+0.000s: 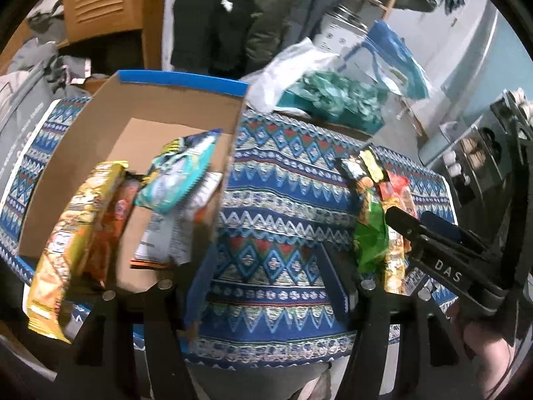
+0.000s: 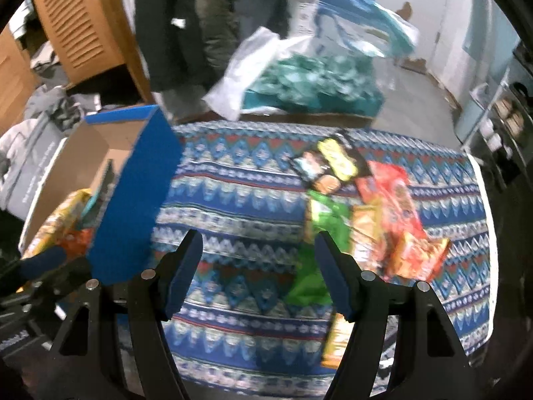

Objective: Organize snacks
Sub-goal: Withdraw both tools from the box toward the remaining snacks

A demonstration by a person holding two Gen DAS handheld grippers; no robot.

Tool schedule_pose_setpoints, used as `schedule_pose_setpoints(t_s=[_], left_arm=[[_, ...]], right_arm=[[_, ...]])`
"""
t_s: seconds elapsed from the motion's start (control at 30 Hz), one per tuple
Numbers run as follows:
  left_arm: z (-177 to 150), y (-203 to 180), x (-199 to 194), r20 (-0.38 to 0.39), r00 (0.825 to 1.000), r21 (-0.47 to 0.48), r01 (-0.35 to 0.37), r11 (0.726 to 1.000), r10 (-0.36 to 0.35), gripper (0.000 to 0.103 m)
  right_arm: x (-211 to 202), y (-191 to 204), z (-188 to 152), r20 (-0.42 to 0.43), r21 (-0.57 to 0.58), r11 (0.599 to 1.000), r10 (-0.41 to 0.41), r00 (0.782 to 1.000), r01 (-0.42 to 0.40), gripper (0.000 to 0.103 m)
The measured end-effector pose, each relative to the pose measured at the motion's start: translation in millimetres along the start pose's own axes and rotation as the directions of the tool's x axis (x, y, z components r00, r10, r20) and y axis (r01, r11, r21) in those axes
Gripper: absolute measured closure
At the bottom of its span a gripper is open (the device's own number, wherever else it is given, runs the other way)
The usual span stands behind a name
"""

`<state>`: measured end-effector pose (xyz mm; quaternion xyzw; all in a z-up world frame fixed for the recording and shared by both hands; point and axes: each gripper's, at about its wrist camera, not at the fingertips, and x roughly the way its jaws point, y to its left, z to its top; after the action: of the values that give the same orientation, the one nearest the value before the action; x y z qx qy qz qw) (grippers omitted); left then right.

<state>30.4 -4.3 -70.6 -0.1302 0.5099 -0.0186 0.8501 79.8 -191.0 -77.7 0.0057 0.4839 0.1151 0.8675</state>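
Note:
An open blue cardboard box stands at the left on a patterned cloth. It holds several snack packets, among them a yellow one and a teal one. A pile of loose packets lies at the right: green, red, orange and black-yellow. My left gripper is open and empty, beside the box. My right gripper is open and empty above the cloth, its right finger over the green packet. It also shows in the left wrist view.
A white plastic bag with teal items and a blue-white pouch lie behind the cloth. A wooden cabinet and hanging dark clothes stand at the back. Shelves with jars are at the right.

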Motion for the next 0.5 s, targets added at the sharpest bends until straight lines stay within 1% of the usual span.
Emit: schedule_pose_setpoints(t_s=[0.17, 0.43, 0.5], left_arm=[[-3, -21, 9, -0.023, 1.000, 0.040, 0.002, 0.999, -0.001, 0.039], [-6, -42, 30, -0.056, 0.998, 0.082, -0.029, 0.996, 0.033, 0.039], [-6, -48, 37, -0.060, 0.997, 0.096, -0.037, 0.995, 0.043, 0.037]], right_arm=[[6, -29, -7, -0.019, 0.046, 0.998, -0.031, 0.999, 0.032, 0.033], [17, -61, -16, -0.055, 0.085, 0.994, -0.059, 0.997, 0.063, 0.033], [21, -70, -18, -0.065, 0.097, 0.992, -0.071, 0.995, 0.077, 0.033]])
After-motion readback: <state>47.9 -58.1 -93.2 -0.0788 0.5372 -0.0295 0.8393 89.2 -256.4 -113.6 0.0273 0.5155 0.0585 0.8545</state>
